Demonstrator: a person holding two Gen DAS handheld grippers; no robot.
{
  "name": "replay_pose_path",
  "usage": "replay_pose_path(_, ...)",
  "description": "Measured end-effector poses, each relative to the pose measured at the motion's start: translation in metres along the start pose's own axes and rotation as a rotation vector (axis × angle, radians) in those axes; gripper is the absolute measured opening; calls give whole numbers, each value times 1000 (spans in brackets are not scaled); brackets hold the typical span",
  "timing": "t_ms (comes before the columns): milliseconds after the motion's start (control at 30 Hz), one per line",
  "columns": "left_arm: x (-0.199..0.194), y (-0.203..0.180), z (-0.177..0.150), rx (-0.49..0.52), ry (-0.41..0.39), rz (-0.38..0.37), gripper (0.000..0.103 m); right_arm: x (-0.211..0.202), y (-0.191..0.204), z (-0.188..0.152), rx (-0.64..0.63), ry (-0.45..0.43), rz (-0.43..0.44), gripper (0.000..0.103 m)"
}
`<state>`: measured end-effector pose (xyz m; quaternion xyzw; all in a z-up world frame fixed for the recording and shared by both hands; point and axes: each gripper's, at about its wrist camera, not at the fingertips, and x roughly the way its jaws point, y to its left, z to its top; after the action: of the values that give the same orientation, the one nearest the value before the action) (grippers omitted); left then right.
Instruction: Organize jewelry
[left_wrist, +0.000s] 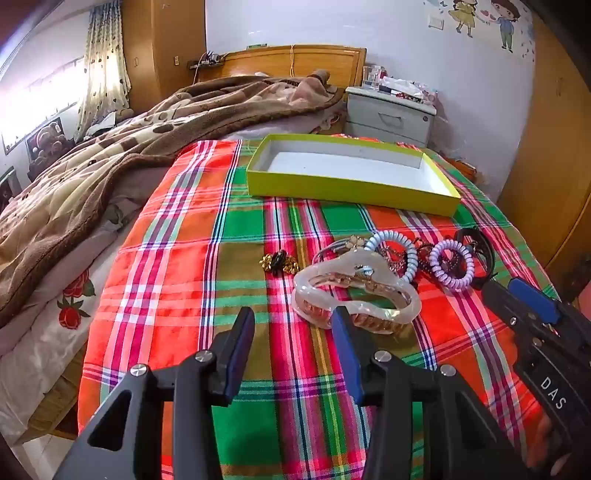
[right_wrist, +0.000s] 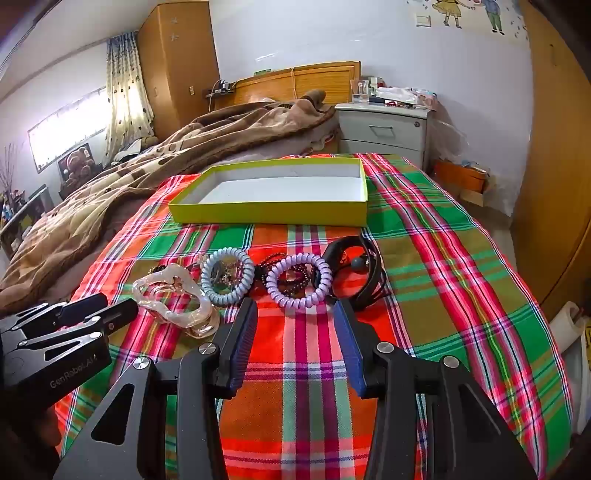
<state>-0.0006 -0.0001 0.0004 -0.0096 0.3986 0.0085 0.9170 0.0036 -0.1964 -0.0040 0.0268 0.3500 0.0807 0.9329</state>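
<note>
A pile of accessories lies on the plaid cloth: a large clear hair claw (left_wrist: 354, 295) (right_wrist: 173, 299), a pale blue coil hair tie (left_wrist: 397, 254) (right_wrist: 226, 277), a lilac coil tie (left_wrist: 452, 264) (right_wrist: 299, 282), dark bead bracelets (right_wrist: 291, 275), a black strap (right_wrist: 354, 266) and a small black-and-gold piece (left_wrist: 279, 262). An empty yellow-green box (left_wrist: 351, 184) (right_wrist: 273, 212) sits beyond them. My left gripper (left_wrist: 293, 321) is open just short of the claw. My right gripper (right_wrist: 295, 314) is open in front of the lilac tie; it also shows in the left wrist view (left_wrist: 524, 299).
The plaid cloth (left_wrist: 236, 280) covers a table beside a bed with a brown blanket (left_wrist: 110, 162). A grey nightstand (right_wrist: 384, 133) stands behind the box. A wooden wardrobe (right_wrist: 554, 184) is at the right.
</note>
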Motion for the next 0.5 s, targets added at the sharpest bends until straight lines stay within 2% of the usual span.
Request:
replay_pose_path(100, 1, 0, 1, -6, 36, -7, 45, 2, 2, 0, -9, -1, -3, 44)
replay_pose_path(500, 5, -8, 9, 0, 36, 1, 45, -6, 4, -6, -22, -28, -13, 44)
